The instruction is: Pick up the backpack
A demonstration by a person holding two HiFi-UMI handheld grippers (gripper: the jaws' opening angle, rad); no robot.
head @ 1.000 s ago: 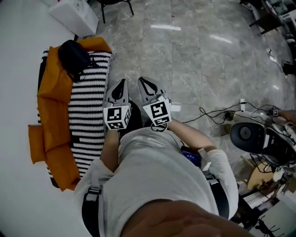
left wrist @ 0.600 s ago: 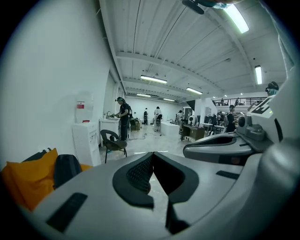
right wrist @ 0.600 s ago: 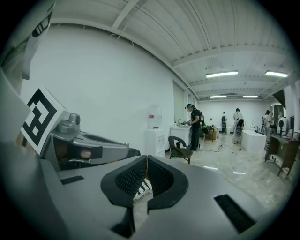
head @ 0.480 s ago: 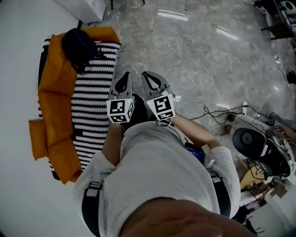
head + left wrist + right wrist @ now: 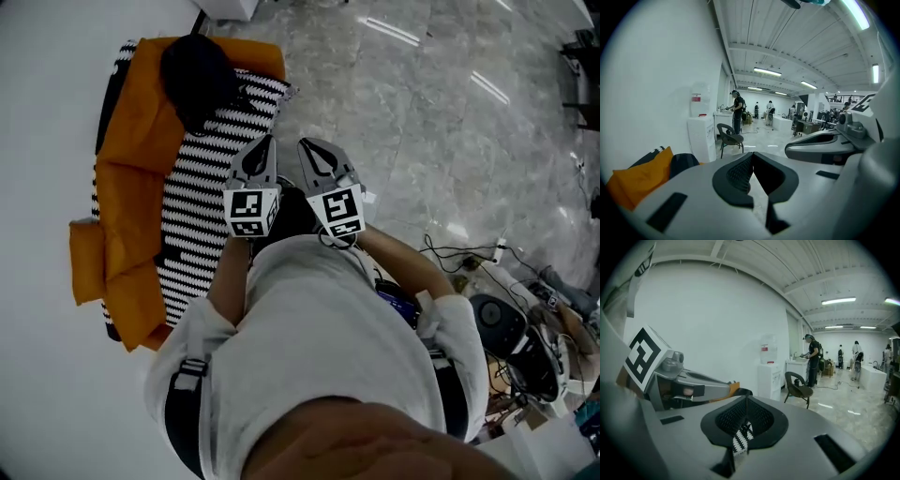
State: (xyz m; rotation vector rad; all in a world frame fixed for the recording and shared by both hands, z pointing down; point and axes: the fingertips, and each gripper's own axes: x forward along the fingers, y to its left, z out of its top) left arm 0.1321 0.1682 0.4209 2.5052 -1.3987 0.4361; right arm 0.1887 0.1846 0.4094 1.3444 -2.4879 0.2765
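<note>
The black backpack [image 5: 197, 73] lies at the far end of a sofa, on orange cushions [image 5: 131, 159] and a black-and-white striped cover [image 5: 202, 178]. My left gripper [image 5: 265, 142] and right gripper [image 5: 307, 144] are held side by side in front of my body, beside the sofa's edge and short of the backpack. Both are shut with nothing in them. In the left gripper view the backpack [image 5: 684, 161] shows low at the left, next to an orange cushion [image 5: 640, 180], beyond the shut jaws [image 5: 752, 155]. The right gripper view shows its shut jaws [image 5: 746, 400] over striped fabric [image 5: 740, 439].
A white wall runs along the sofa's left side. A white cabinet [image 5: 701, 136] and a dark chair [image 5: 729, 138] stand past the sofa. Cables and equipment [image 5: 511, 323] lie on the marble floor at the right. People stand far down the hall.
Both grippers have travelled forward along the sofa toward the backpack, still shut and side by side. The sofa and backpack now sit closer to the grippers in the head view.
</note>
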